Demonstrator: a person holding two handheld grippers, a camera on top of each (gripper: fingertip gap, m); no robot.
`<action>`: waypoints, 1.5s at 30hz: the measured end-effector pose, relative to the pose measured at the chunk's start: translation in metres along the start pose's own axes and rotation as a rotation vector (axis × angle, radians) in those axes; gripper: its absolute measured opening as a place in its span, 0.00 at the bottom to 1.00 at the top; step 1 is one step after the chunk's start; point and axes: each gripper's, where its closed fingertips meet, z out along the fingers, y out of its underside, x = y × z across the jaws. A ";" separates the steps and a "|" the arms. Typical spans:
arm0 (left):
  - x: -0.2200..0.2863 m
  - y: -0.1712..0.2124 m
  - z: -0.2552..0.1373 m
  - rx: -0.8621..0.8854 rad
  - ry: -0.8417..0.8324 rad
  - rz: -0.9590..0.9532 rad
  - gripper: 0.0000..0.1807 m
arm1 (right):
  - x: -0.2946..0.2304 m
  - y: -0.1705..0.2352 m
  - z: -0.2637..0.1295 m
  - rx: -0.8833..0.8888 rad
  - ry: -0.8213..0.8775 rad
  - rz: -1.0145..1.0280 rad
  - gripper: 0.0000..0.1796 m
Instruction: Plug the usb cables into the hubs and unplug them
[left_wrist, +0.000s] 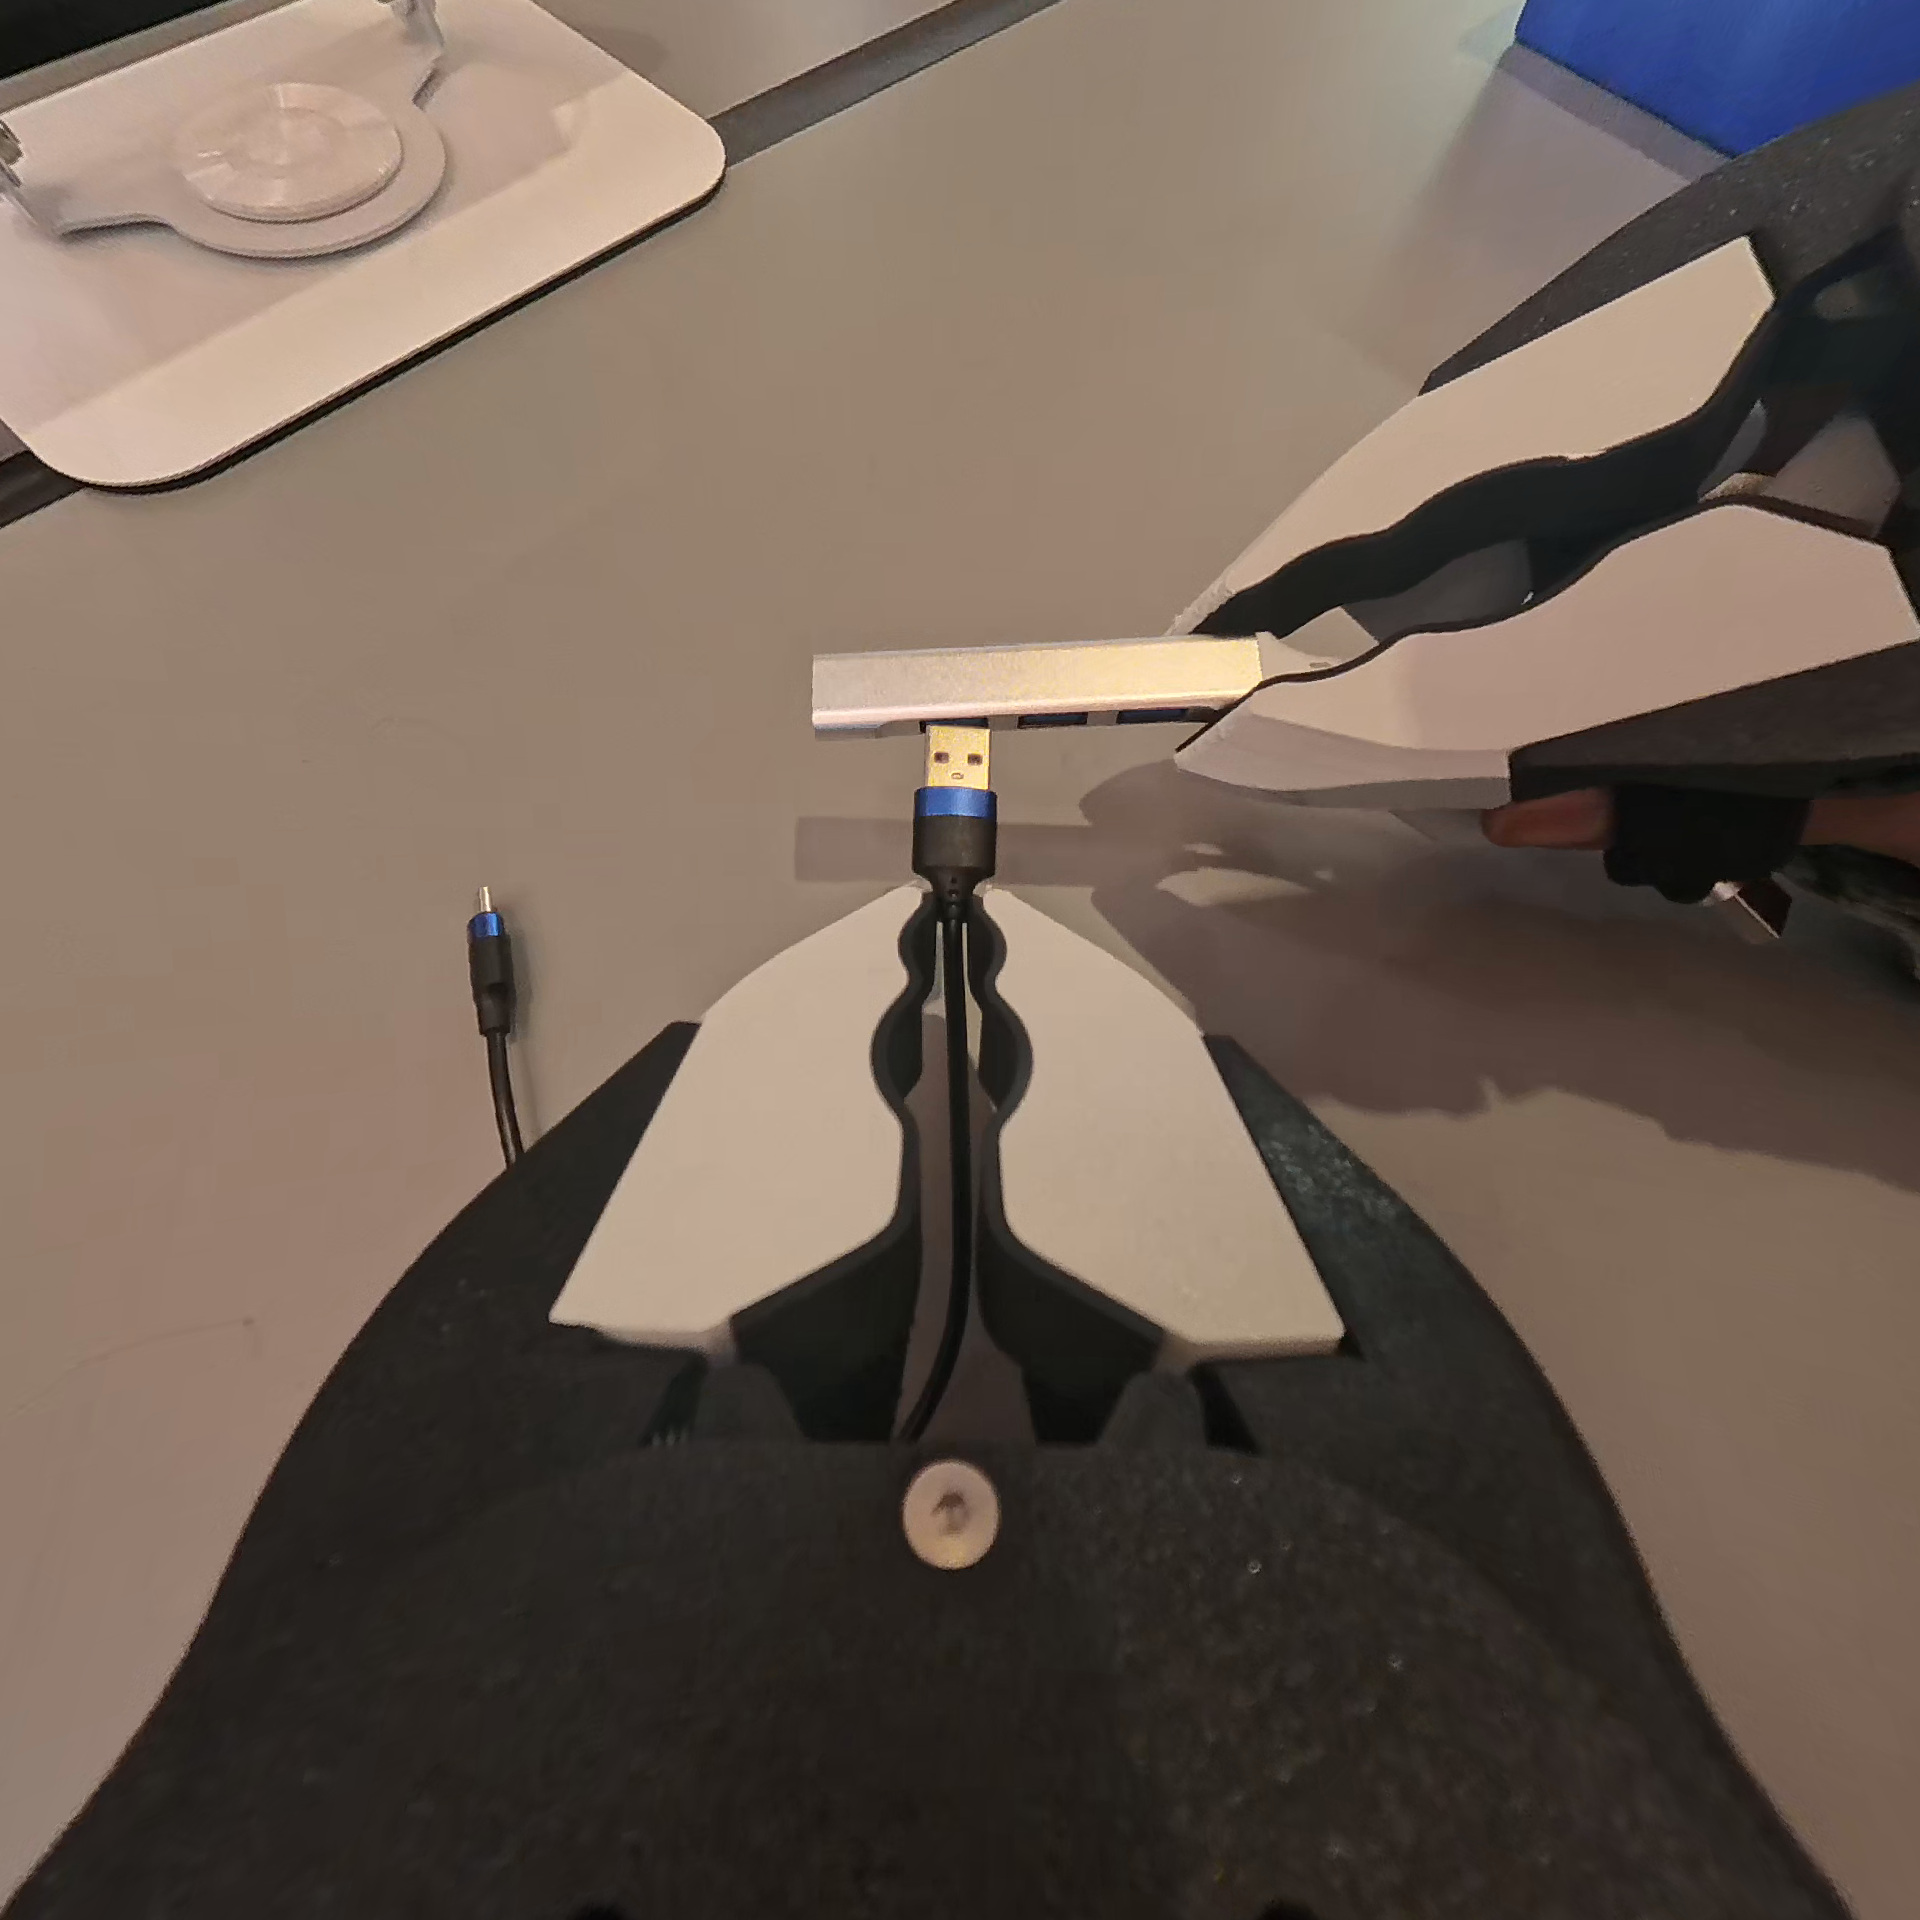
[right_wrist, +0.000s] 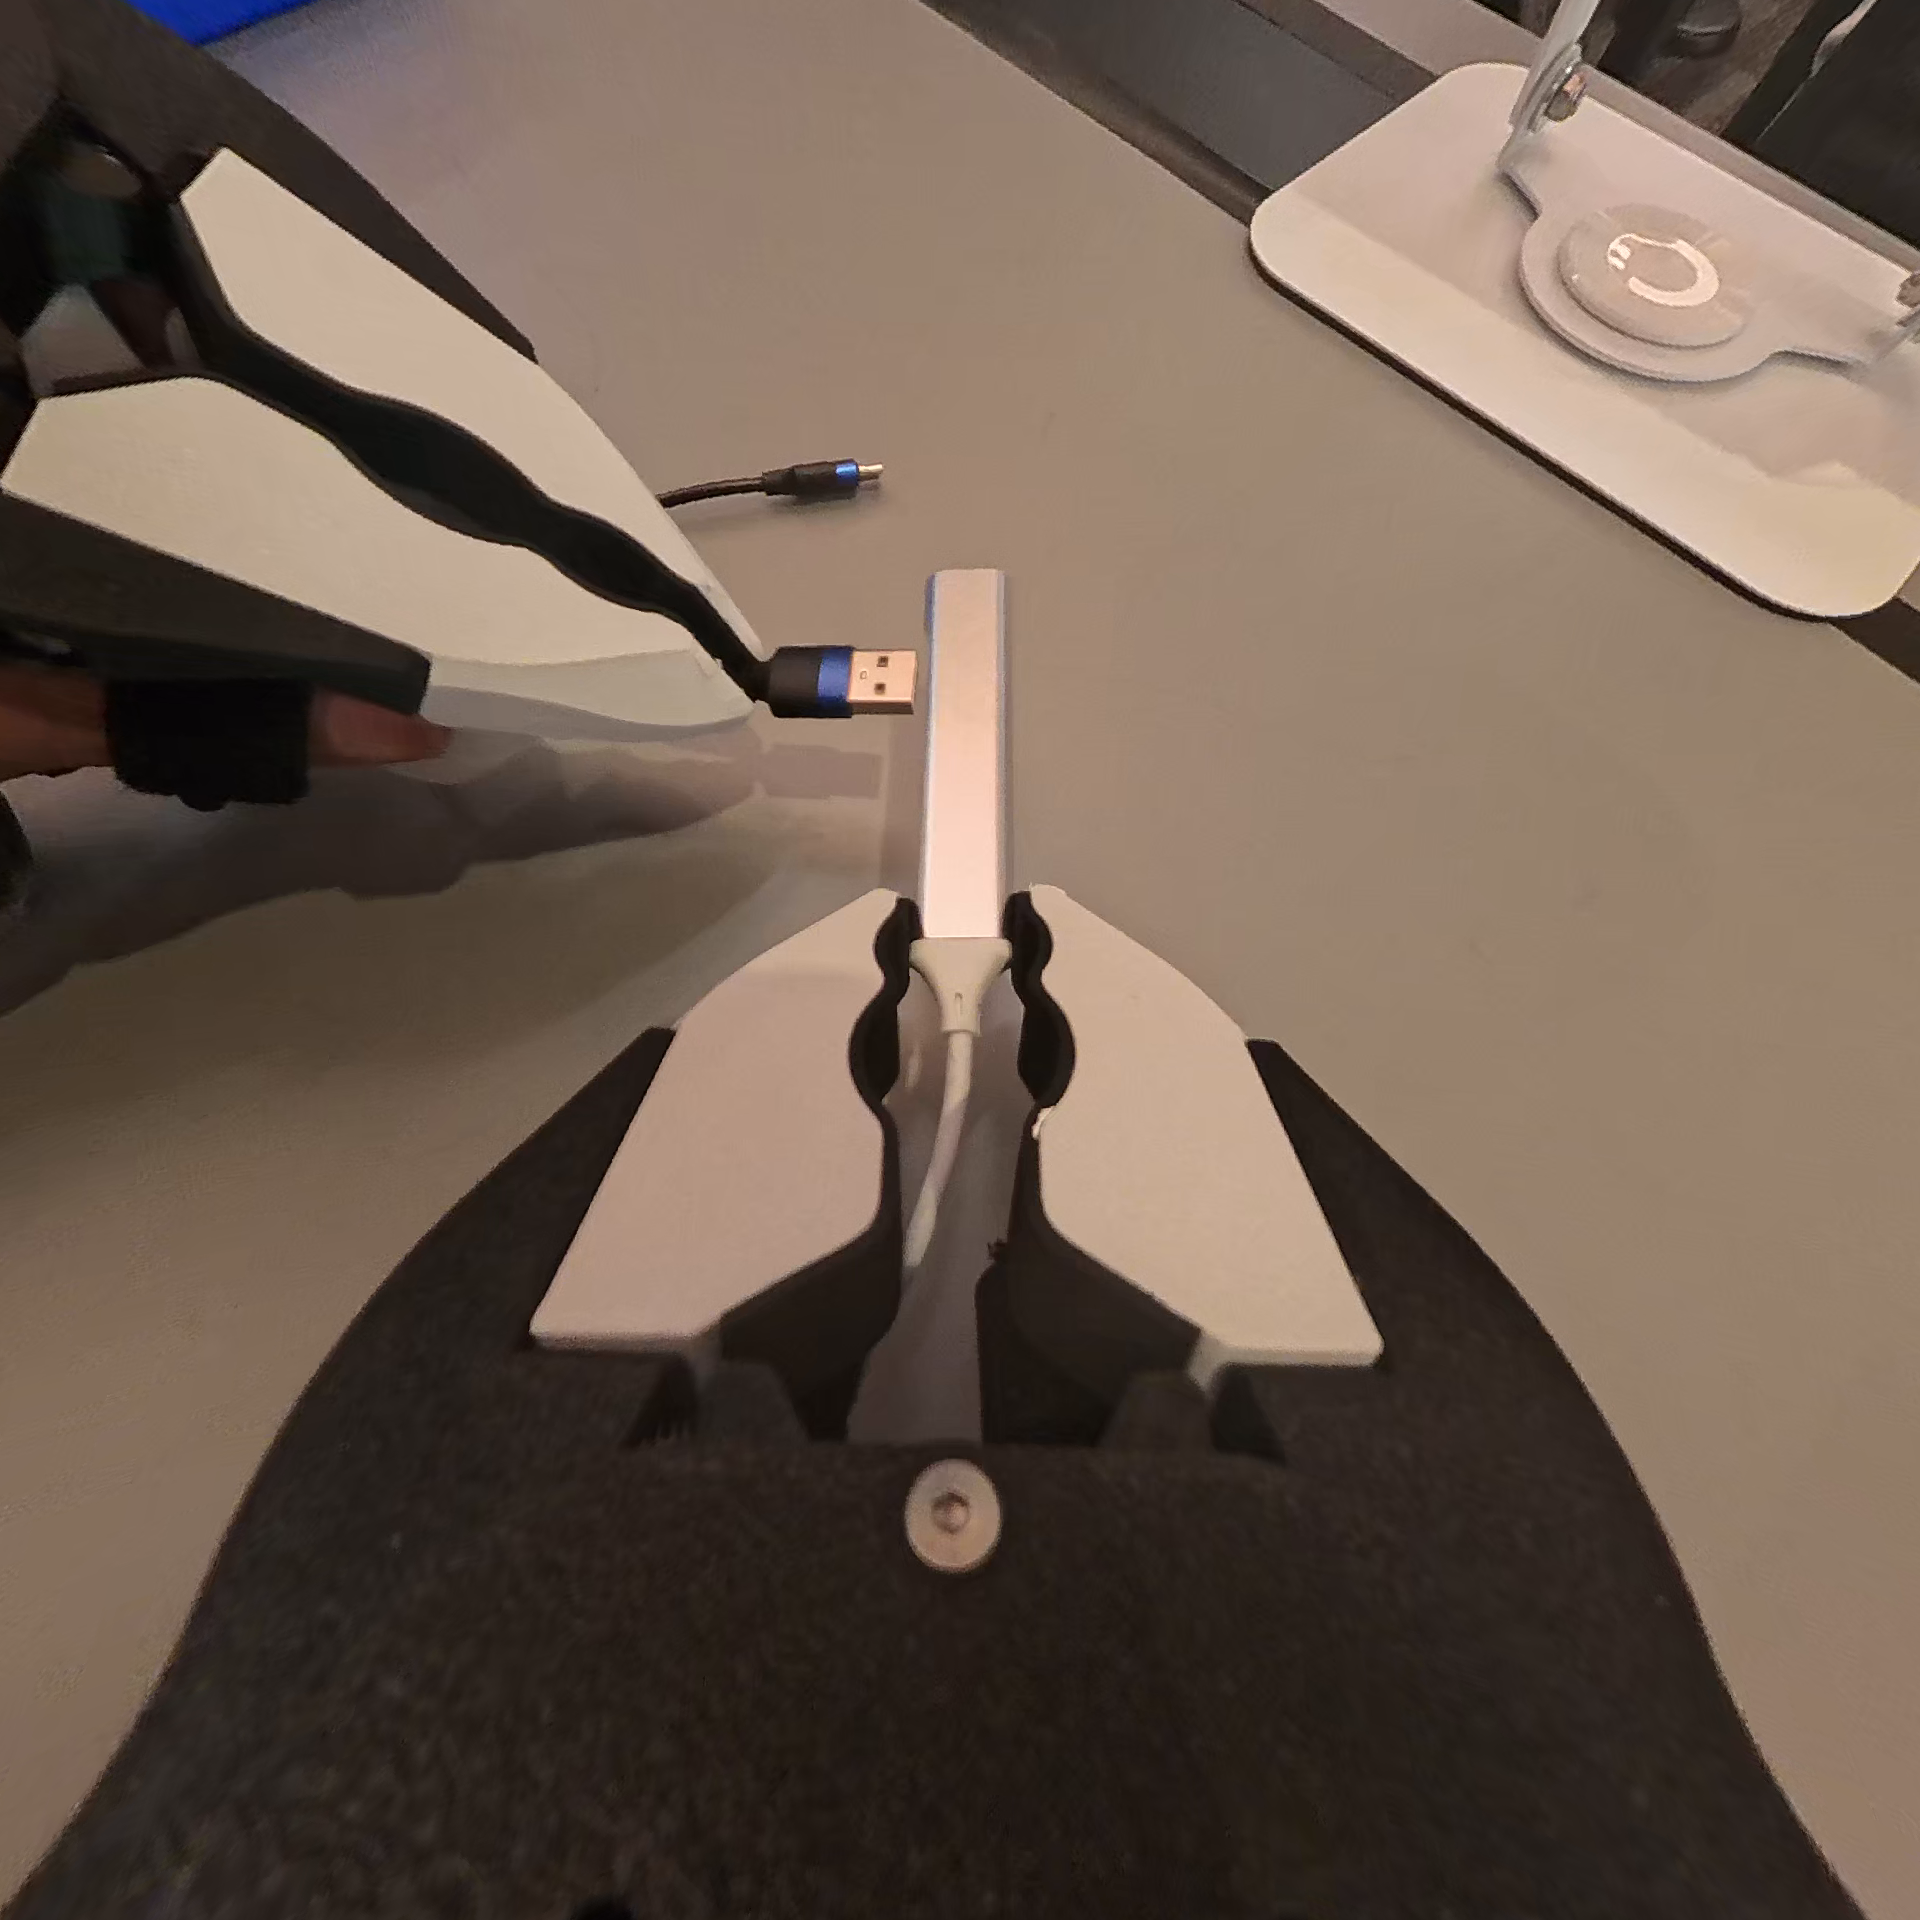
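My left gripper (left_wrist: 954, 891) is shut on the black cable just behind a black-and-blue USB-A plug (left_wrist: 956, 795) with a gold tip. The tip sits at the leftmost port of a silver USB hub (left_wrist: 1034, 686), barely apart from it. My right gripper (right_wrist: 961, 904) is shut on the hub's (right_wrist: 966, 748) near end, where its white cable (right_wrist: 940, 1101) leaves. Both are held above the grey table. In the right wrist view the plug (right_wrist: 852, 681) points at the hub's left side with a small gap, and the left gripper (right_wrist: 727, 649) shows there too.
The cable's other end, a small blue-collared plug (left_wrist: 488, 961), lies on the table at left and shows in the right wrist view (right_wrist: 821, 480). A white stand base with a round disc (left_wrist: 291, 166) sits at the table's far edge (right_wrist: 1652, 281). A blue object (left_wrist: 1714, 62) is far right. One gripper's finger ends stand about 6 cm off the other's.
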 end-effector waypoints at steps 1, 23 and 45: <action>0.000 0.000 0.000 -0.002 0.000 -0.001 0.02 | 0.000 0.000 0.000 0.002 0.000 -0.003 0.10; -0.001 0.000 -0.001 0.009 0.020 -0.031 0.03 | -0.004 -0.003 -0.001 0.002 0.037 -0.083 0.10; 0.000 -0.003 -0.006 0.037 0.090 -0.105 0.02 | -0.006 -0.008 -0.005 0.026 0.085 -0.154 0.10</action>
